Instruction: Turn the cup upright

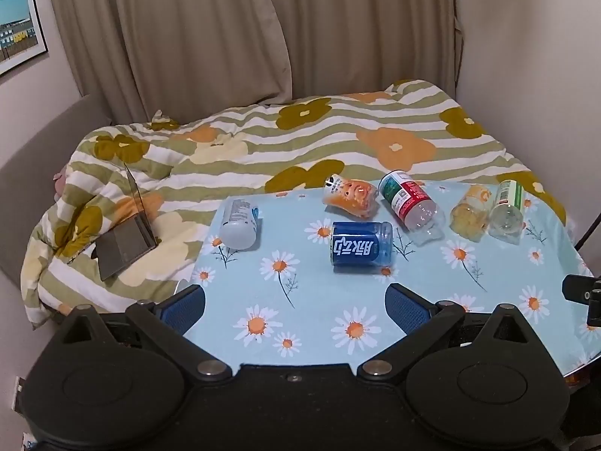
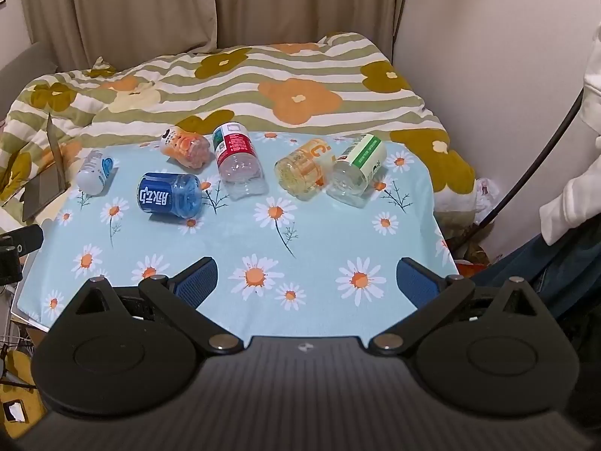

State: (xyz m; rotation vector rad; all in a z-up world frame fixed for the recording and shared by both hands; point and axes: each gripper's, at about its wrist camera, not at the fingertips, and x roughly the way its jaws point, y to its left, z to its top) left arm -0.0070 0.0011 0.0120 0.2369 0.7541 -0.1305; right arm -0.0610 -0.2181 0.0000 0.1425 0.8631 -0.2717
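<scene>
Several cut-bottle cups lie on their sides on a daisy-print tablecloth (image 1: 300, 323) (image 2: 308, 233). From left to right: a white-grey cup (image 1: 240, 221) (image 2: 94, 173), a blue cup (image 1: 360, 248) (image 2: 169, 195), an orange cup (image 1: 351, 195) (image 2: 186, 148), a red-and-green-label clear cup (image 1: 409, 203) (image 2: 236, 158), a yellow cup (image 1: 471, 210) (image 2: 304, 169) and a green-label clear cup (image 1: 509, 210) (image 2: 357, 169). My left gripper (image 1: 295, 306) is open, near the table's front edge, short of the blue cup. My right gripper (image 2: 306, 278) is open too, hovering over the front of the table.
Behind the table lies a bed with a striped flower quilt (image 1: 300, 139) (image 2: 263, 79). An open laptop (image 1: 127, 233) (image 2: 49, 180) rests on the quilt at left. Curtains hang behind. A person's white sleeve (image 2: 578, 188) and a black cable (image 2: 533, 173) are at right.
</scene>
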